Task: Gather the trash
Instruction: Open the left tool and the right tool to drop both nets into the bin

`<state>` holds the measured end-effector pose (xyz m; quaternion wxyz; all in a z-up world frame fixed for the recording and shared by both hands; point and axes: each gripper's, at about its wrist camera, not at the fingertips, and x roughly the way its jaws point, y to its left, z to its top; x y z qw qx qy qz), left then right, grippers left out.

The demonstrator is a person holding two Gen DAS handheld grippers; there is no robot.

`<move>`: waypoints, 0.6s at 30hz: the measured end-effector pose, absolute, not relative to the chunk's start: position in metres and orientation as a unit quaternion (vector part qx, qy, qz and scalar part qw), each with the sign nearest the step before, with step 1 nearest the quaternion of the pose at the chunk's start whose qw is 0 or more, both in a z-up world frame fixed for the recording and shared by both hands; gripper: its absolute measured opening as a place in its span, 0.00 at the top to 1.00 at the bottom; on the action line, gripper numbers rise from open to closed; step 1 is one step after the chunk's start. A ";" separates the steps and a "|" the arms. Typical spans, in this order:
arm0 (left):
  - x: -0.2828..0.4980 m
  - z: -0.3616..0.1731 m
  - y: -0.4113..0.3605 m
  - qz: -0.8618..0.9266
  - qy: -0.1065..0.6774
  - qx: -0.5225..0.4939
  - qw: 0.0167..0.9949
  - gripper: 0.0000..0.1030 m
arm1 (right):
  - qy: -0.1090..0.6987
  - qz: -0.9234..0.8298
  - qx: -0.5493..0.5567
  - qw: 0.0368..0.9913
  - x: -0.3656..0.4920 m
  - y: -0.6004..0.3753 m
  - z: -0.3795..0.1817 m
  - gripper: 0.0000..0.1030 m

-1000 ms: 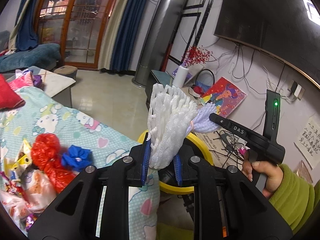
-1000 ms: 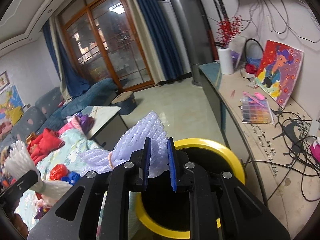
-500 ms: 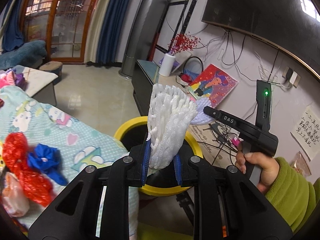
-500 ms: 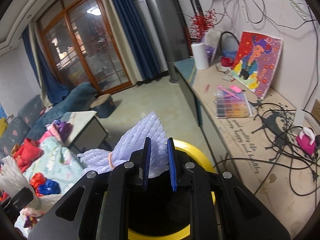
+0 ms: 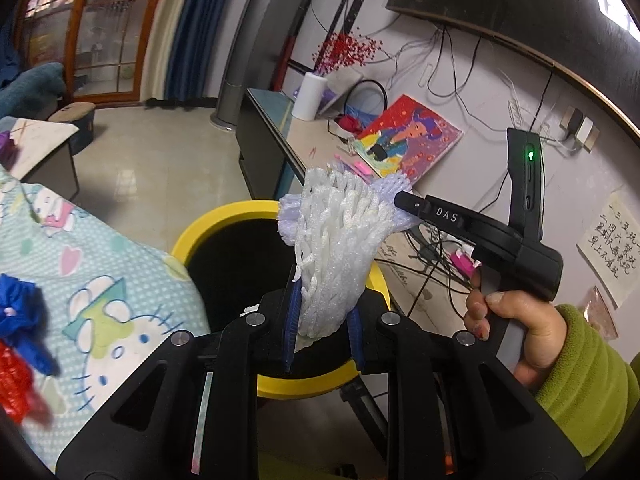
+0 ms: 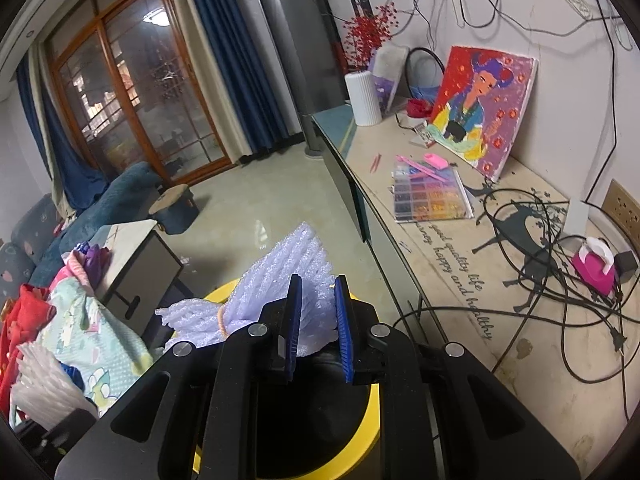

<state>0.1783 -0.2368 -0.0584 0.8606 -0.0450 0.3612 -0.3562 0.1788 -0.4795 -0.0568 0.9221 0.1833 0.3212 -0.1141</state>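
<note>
The left hand-held gripper (image 5: 322, 326) is clamped on a white foam net (image 5: 336, 252), held upright above the mouth of the yellow-rimmed bin (image 5: 208, 224); the right hand-held gripper (image 6: 316, 332) is closed on a lilac foam net (image 6: 280, 280) tied with a pink band, also over the bin; beside the bin a cartoon-print cloth (image 5: 100, 280) is seen, with red and blue scraps (image 5: 18, 340) on it.

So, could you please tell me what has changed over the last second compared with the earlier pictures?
Both grippers have come in closer over the yellow bin, whose dark opening now looms larger below them. Nothing was let go: the left gripper stays shut on the white foam net, and the right gripper stays shut on the lilac foam net.
</note>
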 end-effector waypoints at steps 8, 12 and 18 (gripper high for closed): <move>0.191 -0.070 -0.242 -0.350 0.369 -0.053 0.859 0.75 | 0.339 -0.096 0.217 0.910 0.183 -0.488 -0.070 0.68; 0.195 -0.070 -0.234 -0.334 0.368 -0.062 0.866 0.52 | 0.344 -0.089 0.229 0.906 0.185 -0.487 -0.073 0.56; 0.194 -0.066 -0.217 -0.310 0.357 -0.075 0.878 0.17 | 0.343 -0.085 0.224 0.908 0.185 -0.481 -0.073 0.48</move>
